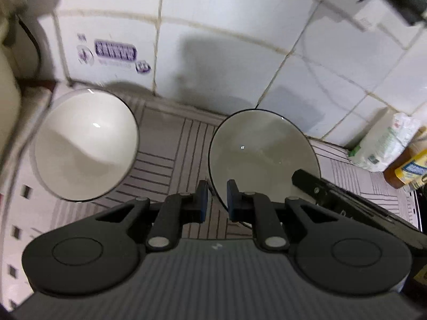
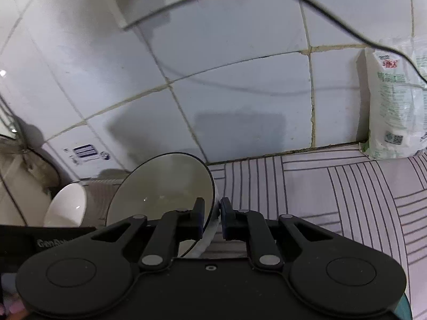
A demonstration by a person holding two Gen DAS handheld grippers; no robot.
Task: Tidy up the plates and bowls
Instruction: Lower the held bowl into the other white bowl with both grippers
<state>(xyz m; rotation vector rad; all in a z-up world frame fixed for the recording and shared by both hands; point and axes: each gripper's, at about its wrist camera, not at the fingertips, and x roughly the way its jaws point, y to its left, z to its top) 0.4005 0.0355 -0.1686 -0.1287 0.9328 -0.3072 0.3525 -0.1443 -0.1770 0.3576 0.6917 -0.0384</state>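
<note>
A: Where's the bowl right now?

B: The dark-rimmed bowl (image 1: 264, 157) sits on the striped tabletop (image 1: 170, 144) close to the tiled wall (image 1: 229, 61), and I've got it from both sides. My left tongs (image 1: 216, 200) pinch its near rim, one pad inside and one outside. My right tongs (image 2: 212, 220) pinch the opposite edge the same way.

A: Why two grips on one bowl?

B: My guess: it's glazed ceramic, smooth and slick, with a thin lip. Pinching opposite sides should keep it from swivelling when lifted.

A: And the other one?

B: A second white bowl (image 1: 85, 146) stands to the left, apart from mine, glossy and deep, likely the stacking target.

A: Anything else nearby?

B: A crinkly plastic bag (image 2: 395, 106) leans on the wall, well apart to the right.
</note>
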